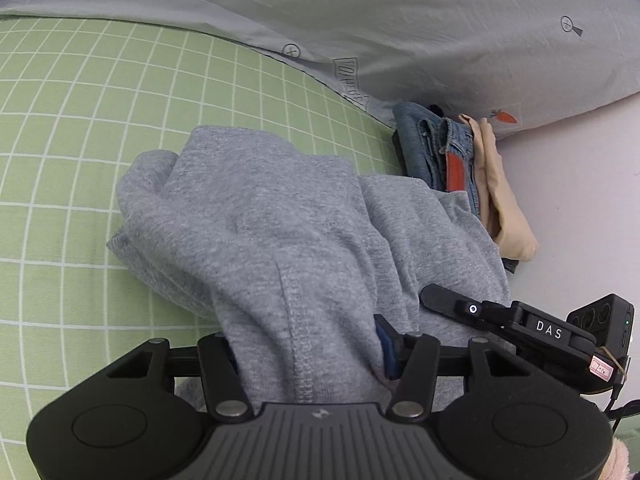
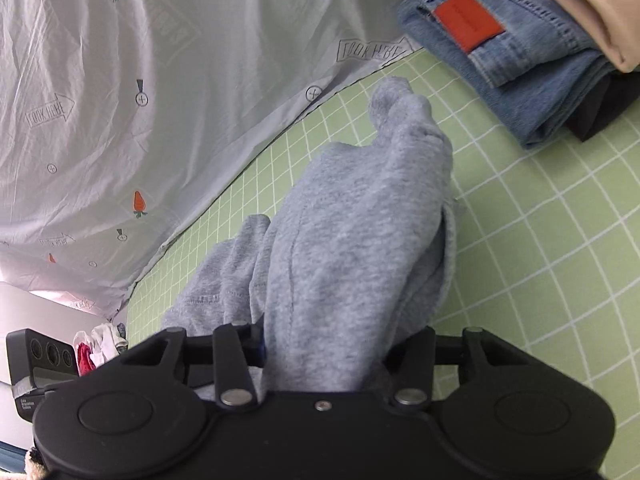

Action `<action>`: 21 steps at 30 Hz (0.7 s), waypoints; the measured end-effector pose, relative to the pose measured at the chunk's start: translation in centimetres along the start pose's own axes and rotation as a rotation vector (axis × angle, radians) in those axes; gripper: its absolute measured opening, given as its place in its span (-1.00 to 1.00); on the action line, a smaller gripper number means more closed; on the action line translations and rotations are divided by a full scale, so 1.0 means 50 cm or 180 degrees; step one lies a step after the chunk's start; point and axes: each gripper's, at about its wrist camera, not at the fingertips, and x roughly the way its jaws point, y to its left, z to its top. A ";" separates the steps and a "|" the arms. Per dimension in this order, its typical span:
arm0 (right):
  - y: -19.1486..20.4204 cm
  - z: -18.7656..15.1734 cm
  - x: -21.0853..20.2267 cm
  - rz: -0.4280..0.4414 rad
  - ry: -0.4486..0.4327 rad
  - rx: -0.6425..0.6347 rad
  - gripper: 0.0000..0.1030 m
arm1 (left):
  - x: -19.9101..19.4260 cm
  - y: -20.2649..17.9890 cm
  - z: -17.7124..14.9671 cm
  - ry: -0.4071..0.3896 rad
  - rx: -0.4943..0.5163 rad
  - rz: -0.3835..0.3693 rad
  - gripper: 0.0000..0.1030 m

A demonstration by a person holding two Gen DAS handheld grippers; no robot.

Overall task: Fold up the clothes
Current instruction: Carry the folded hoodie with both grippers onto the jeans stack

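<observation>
Green bedding with a white grid covers the bed, and a pale grey sheet printed with small carrots and "LOOK HERE" arrows lies rumpled along its far side. On the grid, a grey sweatshirt-fabric garment is bunched into thick folds, its near end raised off the bed and its far end resting on the checks.

Both tongs are clenched on that grey garment. The left tongs have a wad of it pinched between their pads, a stitched seam running straight down into the grip. The right tongs bite a second thick bundle of the same cloth, which rises away from them in a long ridge. In the left wrist view the right tongs show just beside the left ones, at the lower right, against the fabric.

Near the garment's far end sits a stack of folded clothes: blue jeans with an orange-red patch, a beige piece on top of them, and something dark underneath.
</observation>
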 end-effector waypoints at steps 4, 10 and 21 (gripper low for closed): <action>-0.030 0.038 -0.103 0.0105 -0.0144 0.0051 -0.09 | 0.002 -0.096 0.009 -0.0022 0.0102 -0.0172 0.07; -0.057 0.136 -0.214 0.0153 -0.0192 -0.0061 -0.09 | 0.022 -0.239 0.048 -0.0050 0.0162 -0.0229 0.07; -0.179 0.408 -0.303 0.0090 -0.0480 -0.0477 -0.09 | 0.207 -0.456 0.202 -0.0321 0.0368 -0.0523 0.07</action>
